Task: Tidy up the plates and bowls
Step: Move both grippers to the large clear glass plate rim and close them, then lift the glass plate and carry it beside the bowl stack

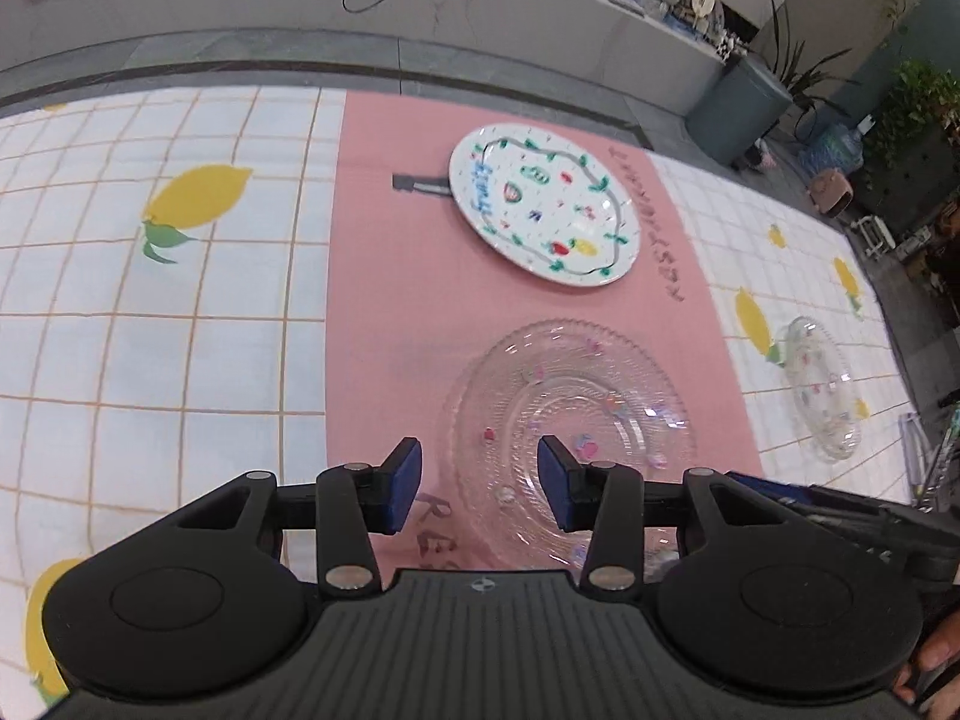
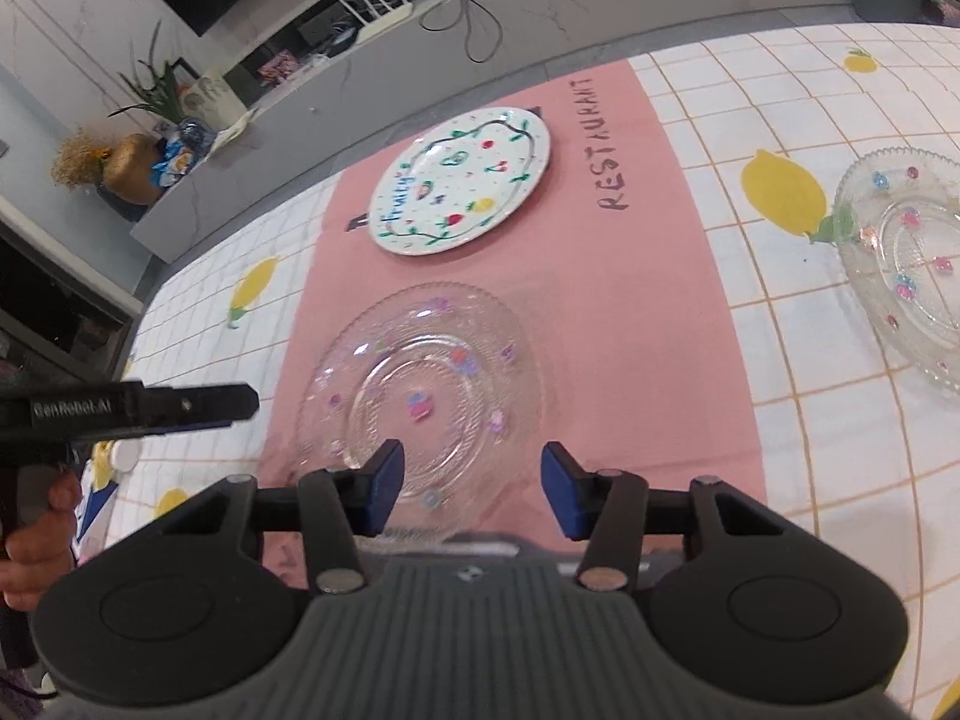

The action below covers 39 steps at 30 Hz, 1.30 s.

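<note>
Hovering over the near rim of the clear glass plate (image 2: 420, 384), the right gripper (image 2: 471, 489) has its blue pads spread with nothing between them; the rim lies just below and ahead of the gap, a little toward the left pad, so no pinch is made yet. The left gripper (image 1: 479, 486) is likewise spread and empty, its right pad over the plate's near-left edge and its left pad out over the pink mat (image 1: 390, 300). In my judgement both hands are about equally near this plate, each on its own side, and the coming move turns on sliding a pad under or over that low beaded rim; a round plate offers no long axis, only the rim's curve.

Farther along the mat sits the white painted plate (image 2: 459, 180), flat and well apart from the glass one, beside dark lettering. Off the mat to the right, on the lemon-print tablecloth (image 2: 780, 360), rests a second glass dish (image 2: 912, 258), deeper and perhaps a bowl.

Beyond the table runs a pale ledge (image 1: 420, 6) with a loose cable, potted plants and clutter.
</note>
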{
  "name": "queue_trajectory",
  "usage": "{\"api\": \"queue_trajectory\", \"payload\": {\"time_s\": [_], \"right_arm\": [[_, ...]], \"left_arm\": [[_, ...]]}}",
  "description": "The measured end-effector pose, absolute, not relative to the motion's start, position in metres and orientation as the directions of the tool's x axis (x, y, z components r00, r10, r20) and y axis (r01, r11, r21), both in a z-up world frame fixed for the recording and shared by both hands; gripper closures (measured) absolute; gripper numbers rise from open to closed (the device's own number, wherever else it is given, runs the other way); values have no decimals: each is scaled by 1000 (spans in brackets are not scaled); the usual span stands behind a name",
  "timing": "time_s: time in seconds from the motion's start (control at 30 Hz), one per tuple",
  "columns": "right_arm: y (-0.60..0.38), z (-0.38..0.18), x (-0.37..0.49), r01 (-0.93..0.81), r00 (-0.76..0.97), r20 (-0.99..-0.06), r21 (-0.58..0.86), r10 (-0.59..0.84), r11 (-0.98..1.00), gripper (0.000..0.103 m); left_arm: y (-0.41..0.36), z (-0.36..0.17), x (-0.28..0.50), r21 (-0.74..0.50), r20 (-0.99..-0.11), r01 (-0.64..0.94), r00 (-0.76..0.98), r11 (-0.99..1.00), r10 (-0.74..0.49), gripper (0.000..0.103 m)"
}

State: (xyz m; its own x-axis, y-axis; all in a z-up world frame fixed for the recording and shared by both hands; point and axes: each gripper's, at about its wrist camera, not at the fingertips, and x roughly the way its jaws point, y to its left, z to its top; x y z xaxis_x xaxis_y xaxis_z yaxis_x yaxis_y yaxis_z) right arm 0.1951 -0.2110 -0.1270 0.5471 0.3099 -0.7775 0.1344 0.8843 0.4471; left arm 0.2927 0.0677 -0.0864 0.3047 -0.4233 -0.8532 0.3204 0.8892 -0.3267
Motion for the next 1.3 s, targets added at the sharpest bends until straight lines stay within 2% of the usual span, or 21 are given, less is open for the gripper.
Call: {"api": "queue_trajectory", "payload": {"time_s": [0.33,0.5,0.63,0.7,0.83,0.87,1.1,1.3], "right_arm": [[-218,-143,206,147,541,-781,452,311,880,53],[-223,-145,208,165,544,-778,465,314,870,58],[-224,-146,208,170,546,-774,478,322,862,62],[-222,-148,210,169,541,-770,495,339,853,74],[-223,-154,214,197,543,-757,536,363,821,89],[-224,-156,215,213,542,-760,537,359,816,96],[-229,-151,215,241,536,-762,551,363,799,96],[-240,-131,205,234,559,-737,579,379,781,96]], "left_arm": [[64,-116,309,-327,-870,329,261,886,-418,56],[64,-116,312,-335,-864,334,263,881,-428,58],[62,-116,316,-324,-871,337,259,884,-418,63],[61,-115,318,-321,-875,328,257,889,-411,71],[55,-117,320,-331,-881,316,236,889,-411,84],[54,-116,319,-322,-882,312,242,894,-403,84],[50,-108,317,-321,-881,294,255,900,-398,87],[45,-77,305,-327,-867,300,282,896,-411,87]]}}
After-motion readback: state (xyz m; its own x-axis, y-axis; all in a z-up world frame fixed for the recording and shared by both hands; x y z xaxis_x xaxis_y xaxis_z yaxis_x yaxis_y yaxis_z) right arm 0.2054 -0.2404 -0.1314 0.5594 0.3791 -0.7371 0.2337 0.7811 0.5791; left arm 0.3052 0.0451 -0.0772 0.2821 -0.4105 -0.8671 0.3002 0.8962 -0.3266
